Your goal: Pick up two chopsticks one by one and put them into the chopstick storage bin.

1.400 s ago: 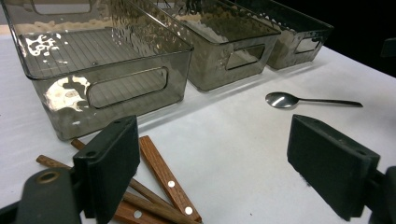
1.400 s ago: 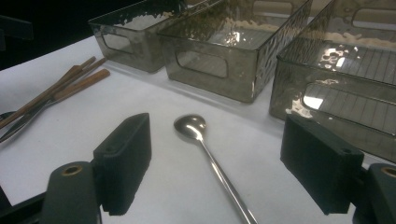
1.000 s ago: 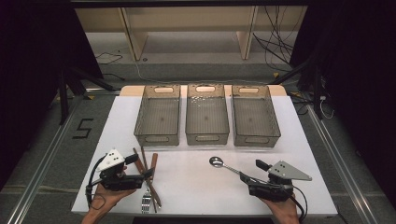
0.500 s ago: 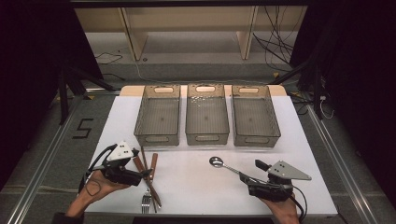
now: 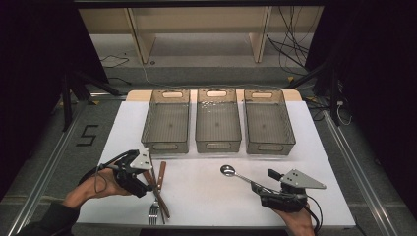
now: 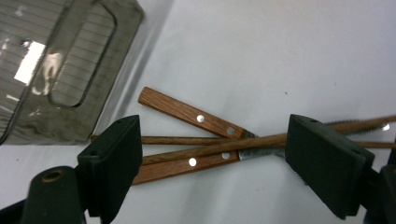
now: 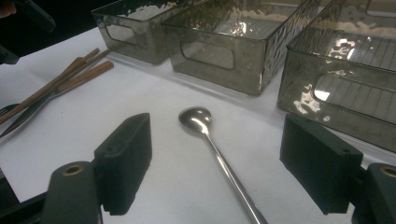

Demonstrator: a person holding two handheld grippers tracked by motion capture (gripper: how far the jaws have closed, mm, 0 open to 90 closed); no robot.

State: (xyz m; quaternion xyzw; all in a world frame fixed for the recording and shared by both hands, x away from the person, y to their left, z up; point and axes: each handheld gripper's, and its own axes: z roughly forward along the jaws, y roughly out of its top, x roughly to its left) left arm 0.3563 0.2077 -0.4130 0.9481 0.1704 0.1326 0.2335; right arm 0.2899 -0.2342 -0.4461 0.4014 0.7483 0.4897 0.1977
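Note:
A small pile of cutlery (image 5: 157, 189) lies at the front left of the white table (image 5: 206, 196): two wooden-handled pieces (image 6: 187, 114) with rivets, crossed by thin wooden chopsticks (image 6: 261, 140), and a fork's tines (image 5: 154, 214) at the near end. My left gripper (image 5: 146, 181) is open, its jaws either side of the handles (image 6: 215, 128) without touching them. A steel spoon (image 5: 235, 174) lies at the front right, bowl pointing away. My right gripper (image 5: 265, 187) is open around its handle (image 7: 219, 122), and the spoon (image 7: 205, 128) rests flat on the table.
Three see-through grey bins stand side by side across the middle of the table: left (image 5: 165, 122), middle (image 5: 218, 120), right (image 5: 268, 122), all empty. Their near walls (image 7: 219, 58) lie just beyond the spoon. Wooden shelving and cables sit behind the table.
My left gripper has shifted slightly forward and turned so its jaws straddle the wooden handles. The right gripper and the spoon have stayed put.

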